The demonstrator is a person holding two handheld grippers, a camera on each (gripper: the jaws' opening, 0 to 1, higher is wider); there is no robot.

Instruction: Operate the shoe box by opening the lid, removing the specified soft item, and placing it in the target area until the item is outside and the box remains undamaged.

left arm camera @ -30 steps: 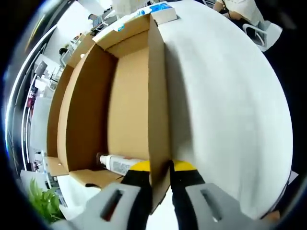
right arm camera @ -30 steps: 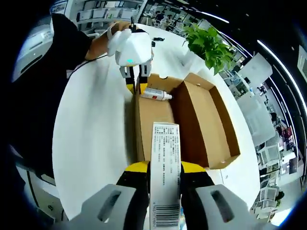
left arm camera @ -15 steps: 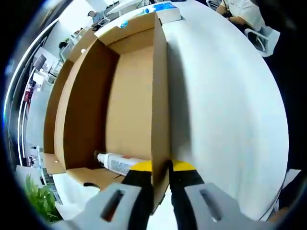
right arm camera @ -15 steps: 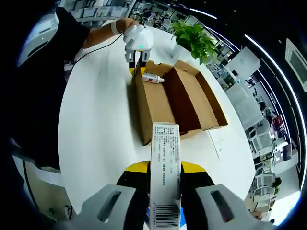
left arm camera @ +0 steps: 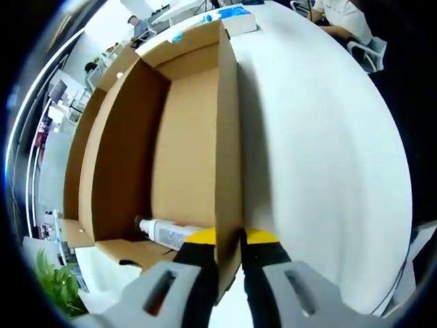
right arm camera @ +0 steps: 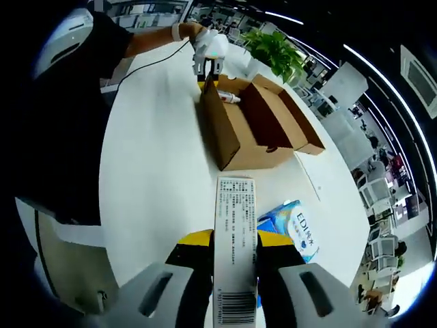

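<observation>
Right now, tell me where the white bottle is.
In the left gripper view, the bottle lies inside the box at its near end, just left of the left claw, which pinches the box wall.

Left gripper (left arm camera: 228,240) clamped; right gripper (right arm camera: 234,240) clamped.

**Right gripper view: carton held over the white table**

The right gripper (right arm camera: 233,256) is clamped on a tall white printed carton (right arm camera: 235,246), barcode at its lower end, standing upright between the yellow-tipped fingers (right arm camera: 194,240). Just right of the fingers lies a blue tissue pack (right arm camera: 292,227) on the white table (right arm camera: 157,171). Well ahead of the fingers sits the open cardboard shoe box (right arm camera: 249,126), a white tube (right arm camera: 231,98) inside at its far end. There the left gripper (right arm camera: 210,68) grips the box wall. A potted plant (right arm camera: 274,56) stands beyond.
</observation>
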